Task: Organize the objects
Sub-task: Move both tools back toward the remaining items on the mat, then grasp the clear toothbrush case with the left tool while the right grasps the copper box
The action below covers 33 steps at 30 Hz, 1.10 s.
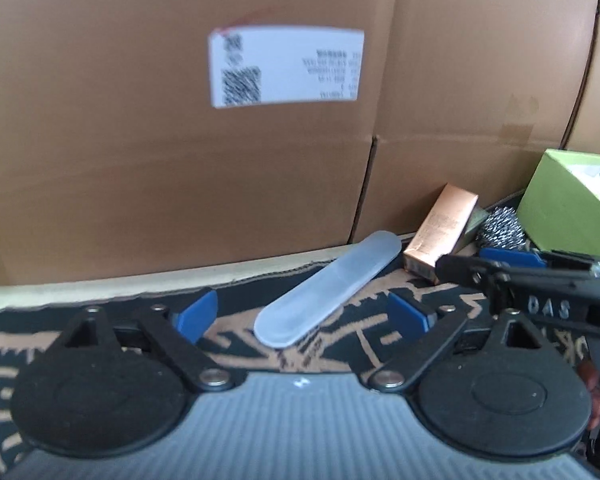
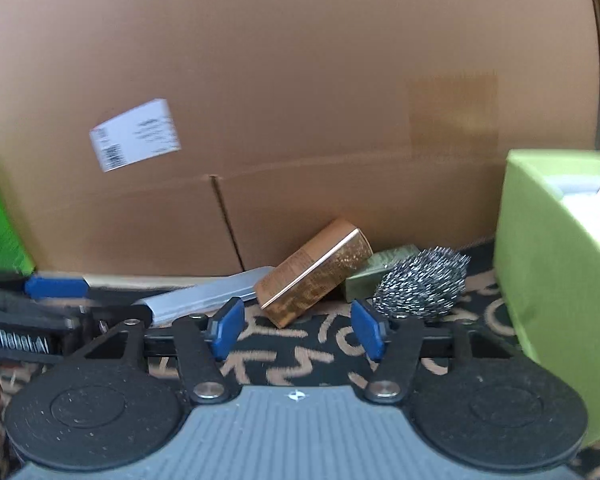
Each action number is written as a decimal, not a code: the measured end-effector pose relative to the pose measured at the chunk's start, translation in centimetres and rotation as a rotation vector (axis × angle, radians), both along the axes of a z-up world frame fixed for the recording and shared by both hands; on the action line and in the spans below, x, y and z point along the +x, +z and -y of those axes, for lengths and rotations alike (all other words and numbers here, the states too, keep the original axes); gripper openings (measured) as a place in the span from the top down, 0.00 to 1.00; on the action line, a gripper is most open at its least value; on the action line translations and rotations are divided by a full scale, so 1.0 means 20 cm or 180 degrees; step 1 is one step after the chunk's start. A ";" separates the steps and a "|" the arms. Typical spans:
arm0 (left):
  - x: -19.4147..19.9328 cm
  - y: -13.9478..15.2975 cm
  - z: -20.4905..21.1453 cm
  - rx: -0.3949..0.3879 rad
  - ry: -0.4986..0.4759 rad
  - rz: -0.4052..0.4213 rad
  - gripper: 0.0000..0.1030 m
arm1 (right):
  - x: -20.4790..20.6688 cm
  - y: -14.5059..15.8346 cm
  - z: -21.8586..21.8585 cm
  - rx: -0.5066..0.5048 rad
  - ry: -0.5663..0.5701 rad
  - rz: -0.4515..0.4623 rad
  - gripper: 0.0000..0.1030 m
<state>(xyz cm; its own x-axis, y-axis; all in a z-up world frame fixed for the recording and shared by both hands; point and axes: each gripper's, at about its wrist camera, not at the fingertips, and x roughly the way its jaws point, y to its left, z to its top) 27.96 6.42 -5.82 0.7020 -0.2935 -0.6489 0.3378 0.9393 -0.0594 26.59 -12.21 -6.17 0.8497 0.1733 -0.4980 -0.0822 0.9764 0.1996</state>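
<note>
On the patterned cloth below a big cardboard box (image 1: 180, 184), 2 pairs of tongs close in on loose items still unsorted.

The frosted plastic case (image 1: 327, 289) lies flat and slanted, its near end between the left tongs (image 1: 300, 316), which stand wide open and grip nothing. Just beyond it the copper carton (image 2: 314, 272) leans tilted against a small green packet (image 2: 374, 272), with the steel scourer (image 2: 420, 282) beside that and a lime-green box (image 2: 556, 280) further right. The right tongs (image 2: 296, 330) stand about half open, empty, just short of the carton. Judging by this, nothing is lifted yet; every item seems left to place.
</note>
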 end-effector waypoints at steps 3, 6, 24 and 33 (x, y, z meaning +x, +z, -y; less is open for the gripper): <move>0.06 -0.03 0.04 0.0070 -0.0073 0.0021 0.13 | 0.09 -0.04 0.02 0.0178 -0.0069 -0.0102 0.42; 0.11 -0.07 0.06 0.0063 -0.0159 -0.0085 0.32 | 0.15 -0.06 0.03 0.0390 -0.0056 -0.0159 0.49; -0.49 0.04 0.19 0.0011 -0.0277 -0.0544 0.74 | -0.41 0.09 0.13 -0.0117 0.0394 0.0050 0.74; -0.76 0.07 0.28 0.0045 -0.0451 -0.0682 0.57 | -0.88 0.06 0.34 -0.0242 0.0554 -0.0202 0.74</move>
